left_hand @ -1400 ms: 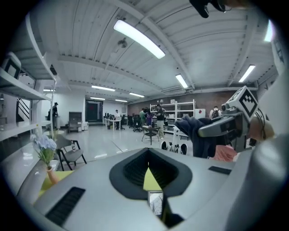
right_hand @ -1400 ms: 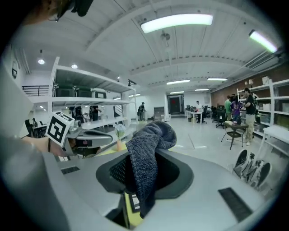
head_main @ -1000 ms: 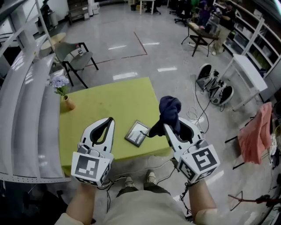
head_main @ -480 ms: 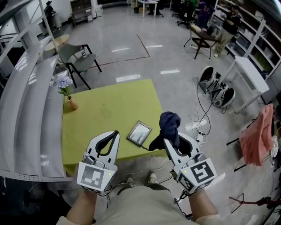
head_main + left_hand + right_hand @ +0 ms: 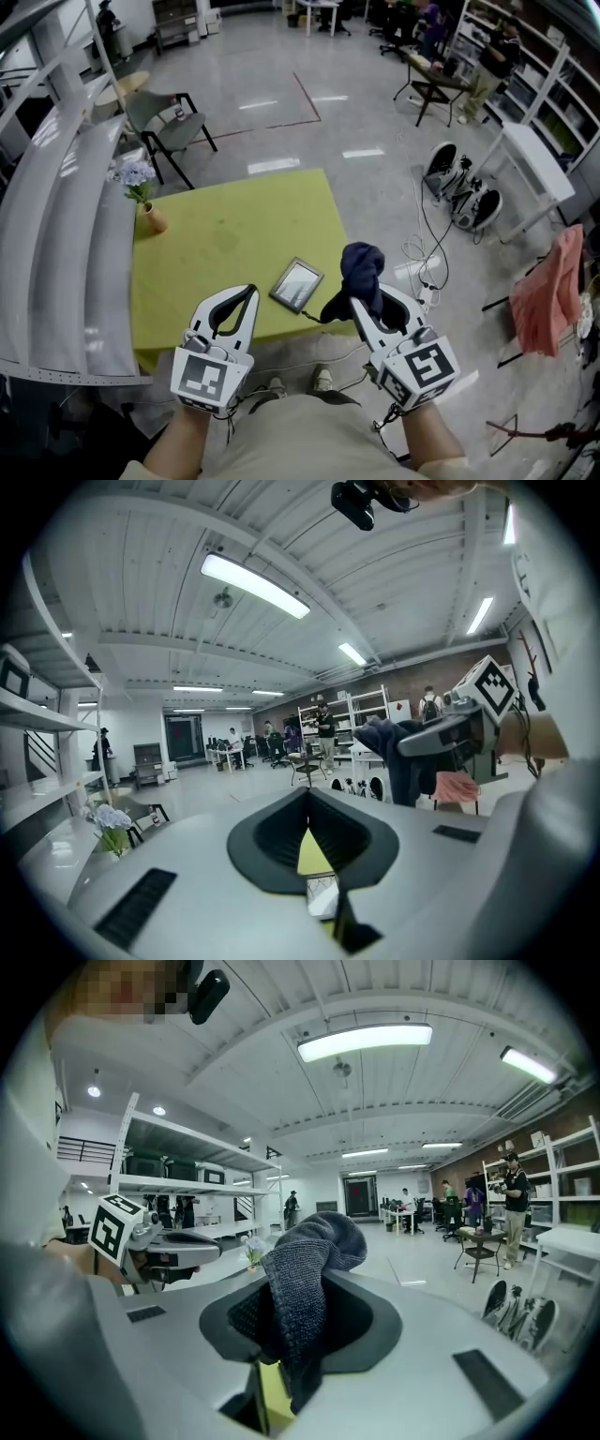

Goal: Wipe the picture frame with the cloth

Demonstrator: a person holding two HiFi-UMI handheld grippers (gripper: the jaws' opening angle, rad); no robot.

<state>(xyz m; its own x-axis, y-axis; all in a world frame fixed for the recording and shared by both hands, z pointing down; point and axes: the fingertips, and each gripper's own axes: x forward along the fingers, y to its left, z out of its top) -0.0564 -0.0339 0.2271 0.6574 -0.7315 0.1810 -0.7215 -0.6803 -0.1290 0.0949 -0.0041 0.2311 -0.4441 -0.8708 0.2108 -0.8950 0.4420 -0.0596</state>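
On table (image 5: pixel 216 244), one frame (image 5: pixel 297 284); one cloth (image 5: pixel 362 267) clamped.

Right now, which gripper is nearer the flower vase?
Left. The left gripper hangs at the table's near edge, same side as the vase. The right gripper, shut on the cloth, is farther off, past the picture frame.

Both grippers have drawn back toward the person. The left gripper (image 5: pixel 246 292) tips, earlier level with the small grey rectangular picture frame (image 5: pixel 296 284)'s far edge, now reach its middle. The right gripper (image 5: pixel 359 300)'s dark blue knitted cloth (image 5: pixel 362 262) sits closer beside it.
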